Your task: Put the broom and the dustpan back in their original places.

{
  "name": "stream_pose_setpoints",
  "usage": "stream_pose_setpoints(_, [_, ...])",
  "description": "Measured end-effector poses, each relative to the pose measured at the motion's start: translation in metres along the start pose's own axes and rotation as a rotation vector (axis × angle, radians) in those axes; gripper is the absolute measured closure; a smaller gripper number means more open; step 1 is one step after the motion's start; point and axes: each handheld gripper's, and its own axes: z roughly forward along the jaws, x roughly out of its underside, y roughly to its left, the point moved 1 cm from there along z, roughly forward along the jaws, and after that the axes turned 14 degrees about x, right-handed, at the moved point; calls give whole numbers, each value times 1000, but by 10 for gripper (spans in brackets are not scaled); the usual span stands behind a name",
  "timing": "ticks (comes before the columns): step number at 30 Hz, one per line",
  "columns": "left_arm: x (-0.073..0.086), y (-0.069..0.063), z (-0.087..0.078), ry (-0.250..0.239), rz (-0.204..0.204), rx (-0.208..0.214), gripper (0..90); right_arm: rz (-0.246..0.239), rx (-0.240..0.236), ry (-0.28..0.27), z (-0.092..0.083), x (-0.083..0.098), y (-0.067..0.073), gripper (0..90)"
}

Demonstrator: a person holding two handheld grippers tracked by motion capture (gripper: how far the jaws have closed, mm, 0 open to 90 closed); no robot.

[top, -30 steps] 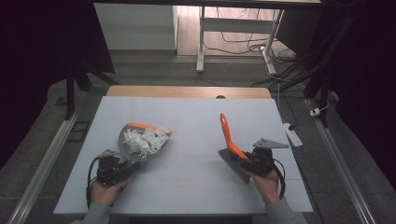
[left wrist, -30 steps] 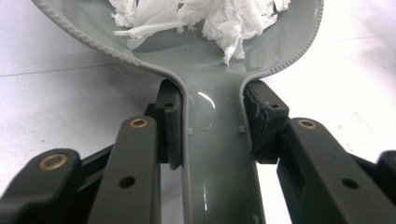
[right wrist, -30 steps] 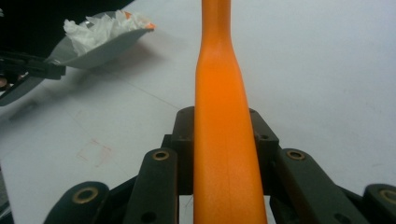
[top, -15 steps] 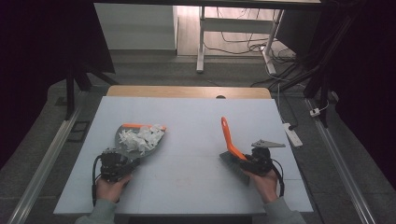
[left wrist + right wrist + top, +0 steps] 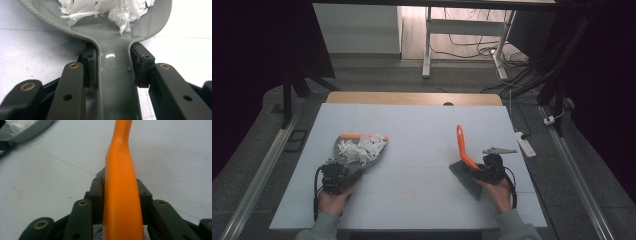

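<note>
My left gripper point(image 5: 351, 171) point(image 5: 113, 67) is shut on the handle of a grey dustpan point(image 5: 373, 156) point(image 5: 115, 85) that lies at the table's left. White paper scraps point(image 5: 359, 148) point(image 5: 120, 7) are heaped in the pan, which has an orange front lip. At the right, my right gripper point(image 5: 474, 169) point(image 5: 120, 192) holds a brush by its orange handle point(image 5: 461, 142) point(image 5: 121, 177). Its jaws have just been opening a little, but the pads still lie against the handle. The grey bristles point(image 5: 467, 179) rest on the table.
The white table top point(image 5: 422, 130) ends in a wooden strip at the far edge. A white power strip point(image 5: 523, 142) lies on the floor to the right, with cables and desk legs beyond. In the right gripper view the dustpan's rim point(image 5: 30, 130) sits at top left.
My right hand has come down and drifted slightly right, and the brush's bristles have come down to rest on the table. The left hand and the dustpan have stayed in place.
</note>
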Motion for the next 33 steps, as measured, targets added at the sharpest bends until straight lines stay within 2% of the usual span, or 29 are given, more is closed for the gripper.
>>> stream_pose_setpoints(3, [0,0,0,2,5,8,598,-23,26,4,1,-1,-2,605])
stream_pose_setpoints(6, [0,-1,1,6,13,17,566,-27,44,18,3,-2,-5,568])
stream_pose_setpoints(13, [1,-2,-1,8,30,25,384,-39,81,57,9,-2,-7,466])
stream_pose_setpoints(16, [1,-4,-4,0,54,33,331,-33,96,64,10,-2,-8,439])
stream_pose_setpoints(20, [3,-7,-11,15,106,57,290,-10,102,75,11,-1,-11,419])
stream_pose_setpoints(25, [5,-9,-23,19,180,75,255,-3,119,81,10,-2,-11,395])
stream_pose_setpoints(27, [5,-9,-27,19,207,86,244,-15,151,67,8,-2,-12,377])
stream_pose_setpoints(29, [5,-8,-31,32,233,109,245,-6,147,44,4,-4,-14,377])
stream_pose_setpoints(33, [6,-8,-35,45,291,151,256,-29,151,-4,-5,-3,-14,375])
